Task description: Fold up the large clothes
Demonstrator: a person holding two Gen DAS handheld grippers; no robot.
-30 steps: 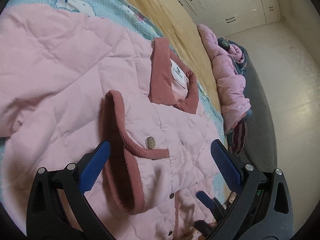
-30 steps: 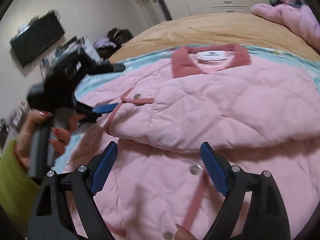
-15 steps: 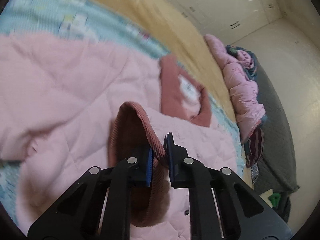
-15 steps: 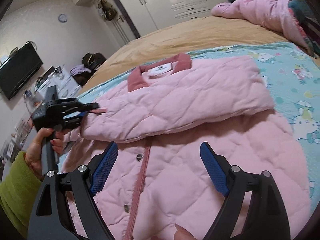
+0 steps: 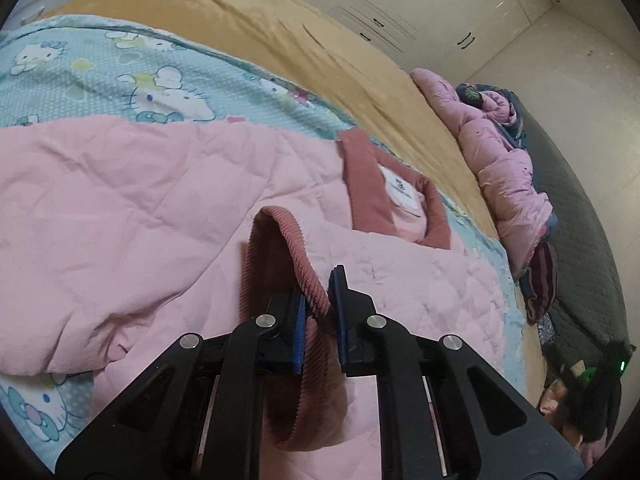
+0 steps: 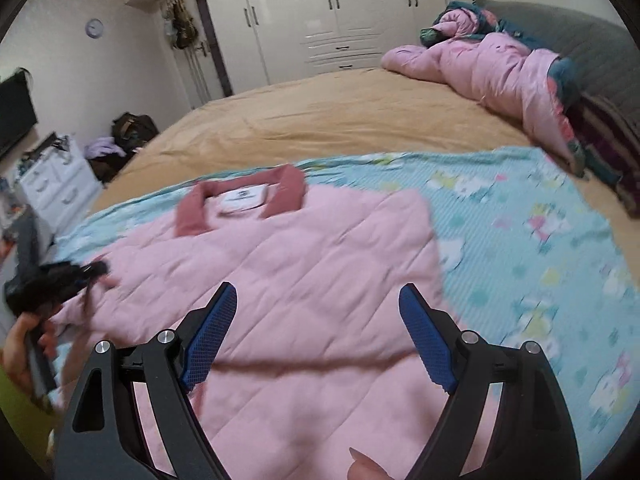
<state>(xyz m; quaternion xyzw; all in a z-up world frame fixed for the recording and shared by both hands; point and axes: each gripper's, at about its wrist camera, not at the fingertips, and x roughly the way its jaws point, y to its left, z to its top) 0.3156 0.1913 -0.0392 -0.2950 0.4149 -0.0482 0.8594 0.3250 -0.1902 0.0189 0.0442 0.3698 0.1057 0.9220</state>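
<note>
A pink quilted jacket [image 5: 120,208] with a dark rose corduroy collar [image 5: 364,184] lies spread on a blue cartoon-print sheet [image 5: 120,80]. My left gripper [image 5: 318,300] is shut on the jacket's corduroy sleeve cuff [image 5: 296,248] and holds it above the jacket body. In the right wrist view the jacket [image 6: 300,272] fills the middle, collar [image 6: 240,200] at the far side. My right gripper [image 6: 316,336] is open and empty, above the jacket's lower part. The left gripper [image 6: 56,284] shows blurred at the left edge there.
The tan bedspread [image 6: 340,116] lies beyond the sheet. A pile of pink padded clothes [image 6: 500,68] rests against the grey headboard [image 6: 580,36]. White wardrobes [image 6: 340,12] stand behind; a white drawer unit [image 6: 56,184] and bags stand at the left.
My left gripper closed on the sleeve cuff and has drawn it leftward across the jacket. My right gripper stayed open and pulled back; its view has swung right.
</note>
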